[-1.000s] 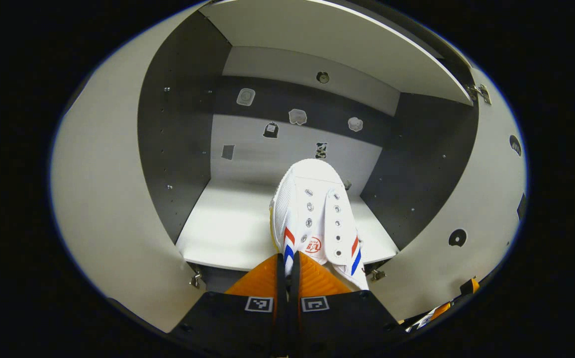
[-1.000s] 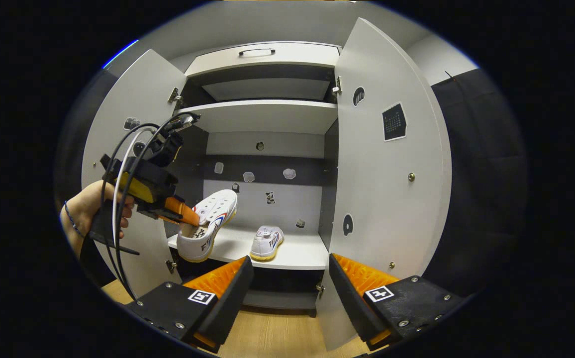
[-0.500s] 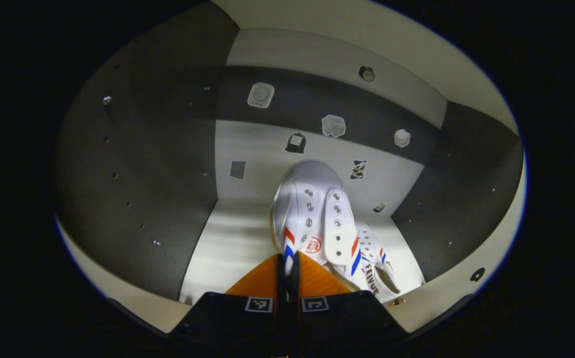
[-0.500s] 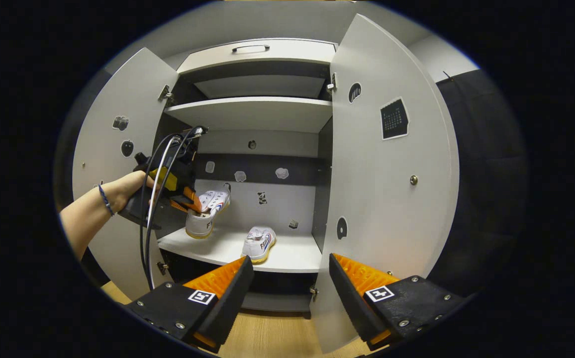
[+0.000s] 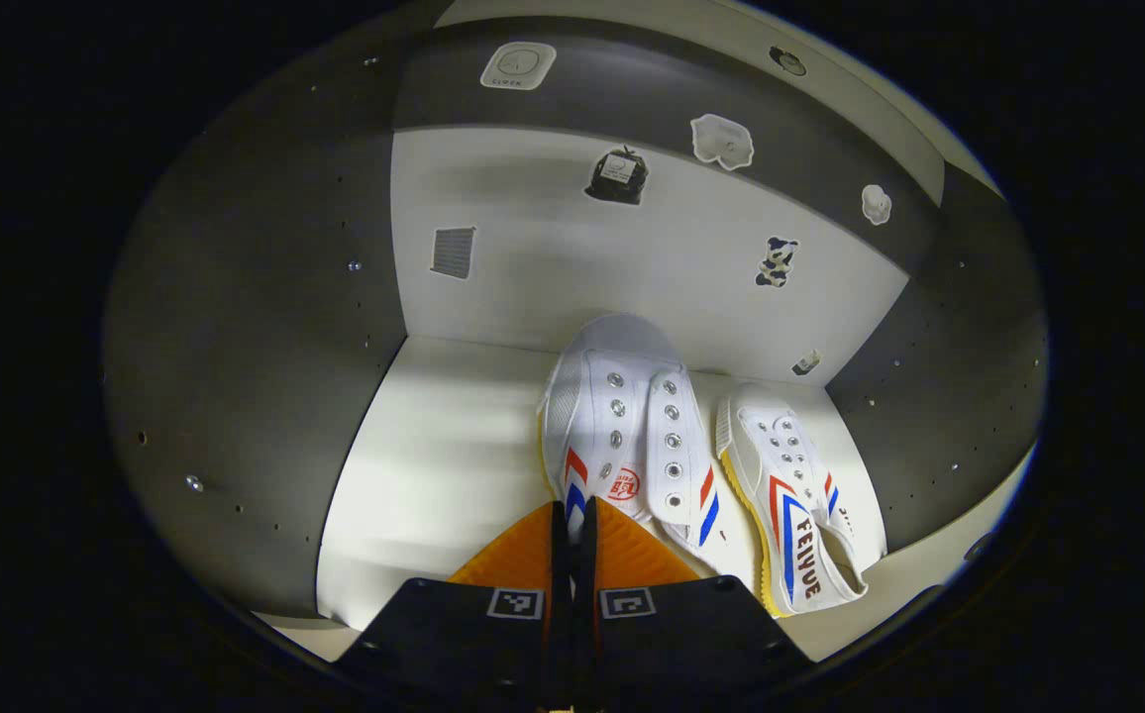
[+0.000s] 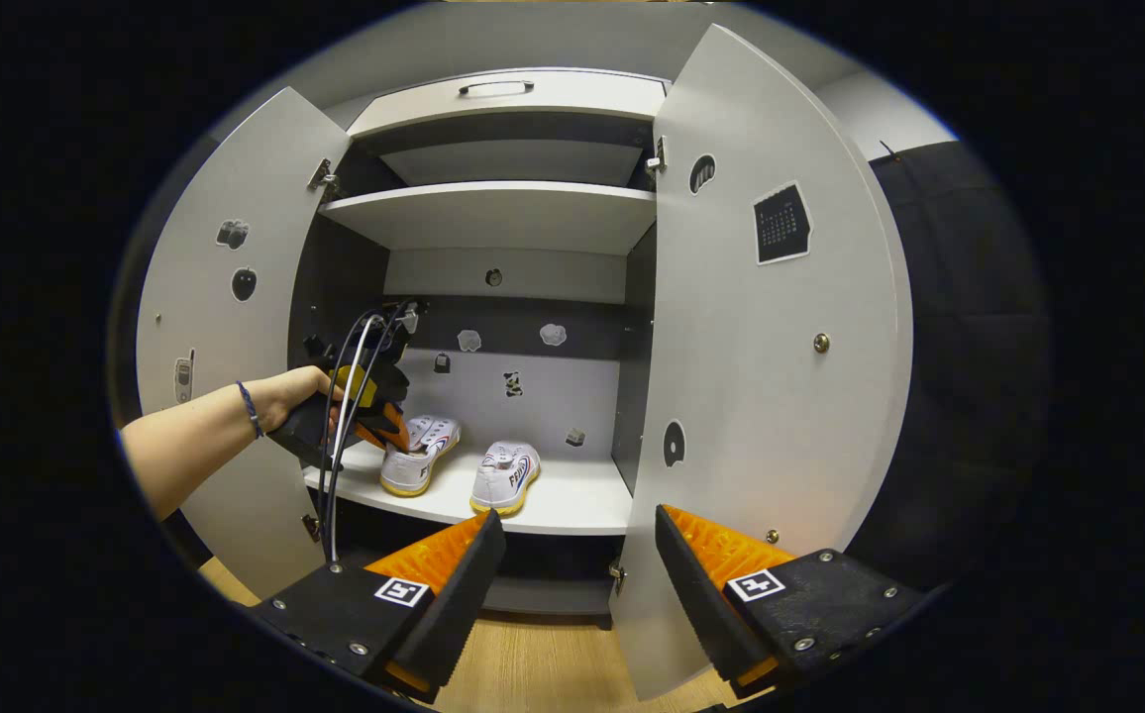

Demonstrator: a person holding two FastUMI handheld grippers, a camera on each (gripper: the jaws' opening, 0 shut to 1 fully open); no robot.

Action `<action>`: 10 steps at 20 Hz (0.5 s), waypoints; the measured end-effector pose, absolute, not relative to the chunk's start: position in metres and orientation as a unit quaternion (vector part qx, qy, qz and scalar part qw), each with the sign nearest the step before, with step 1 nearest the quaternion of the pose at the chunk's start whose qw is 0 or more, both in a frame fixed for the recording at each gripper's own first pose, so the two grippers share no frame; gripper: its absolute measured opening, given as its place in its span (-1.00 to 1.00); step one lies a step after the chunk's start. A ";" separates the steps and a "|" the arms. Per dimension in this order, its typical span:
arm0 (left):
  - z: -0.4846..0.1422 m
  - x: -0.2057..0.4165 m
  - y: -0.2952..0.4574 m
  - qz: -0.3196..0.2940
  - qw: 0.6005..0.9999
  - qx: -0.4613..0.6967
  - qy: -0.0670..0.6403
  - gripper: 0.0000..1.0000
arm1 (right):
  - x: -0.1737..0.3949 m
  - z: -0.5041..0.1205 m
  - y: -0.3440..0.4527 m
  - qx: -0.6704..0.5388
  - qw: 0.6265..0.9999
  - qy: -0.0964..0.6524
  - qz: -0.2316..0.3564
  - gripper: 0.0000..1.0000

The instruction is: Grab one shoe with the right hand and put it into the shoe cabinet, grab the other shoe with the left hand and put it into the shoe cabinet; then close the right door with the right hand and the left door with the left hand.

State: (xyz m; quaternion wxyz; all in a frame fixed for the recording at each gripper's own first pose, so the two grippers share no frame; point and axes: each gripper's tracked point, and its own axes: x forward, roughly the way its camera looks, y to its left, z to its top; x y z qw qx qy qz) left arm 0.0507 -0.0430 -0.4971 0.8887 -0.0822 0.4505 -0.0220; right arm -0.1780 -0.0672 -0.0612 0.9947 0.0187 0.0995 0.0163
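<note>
- The left-hand shoe [image 5: 622, 426] is sitting low over the cabinet's lower shelf [image 5: 434, 465], toe pointing at the back wall, near the shelf's middle; whether its sole is touching the shelf I cannot tell. It is also showing in the right gripper view [image 6: 418, 454].
- The left tongs [image 5: 572, 525] are clenching that shoe's heel collar — both fingers pressed together on it.
- The second shoe [image 5: 795, 495] is lying on the same shelf just beside the first, nearer the shelf's right edge and its front edge; in the right gripper view it is sitting near the shelf's front edge [image 6: 505, 475].
- A hand [image 6: 300, 391] is holding the left tongs inside the shoe cabinet [image 6: 503, 213], at the shelf's left front corner.
- The right tongs [image 6: 572, 555] are hanging released — fingers spread wide, holding nothing, out in front of the cabinet.
- The left door [image 6: 226, 297] and the right door [image 6: 771, 337] are both standing open.
- Small stickers [image 5: 721, 139] are dotting the back wall.
</note>
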 end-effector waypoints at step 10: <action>-0.419 0.051 -0.040 -0.022 0.936 -0.002 0.350 -0.24 | -0.198 -0.055 -0.066 0.041 0.993 0.109 0.026 0.87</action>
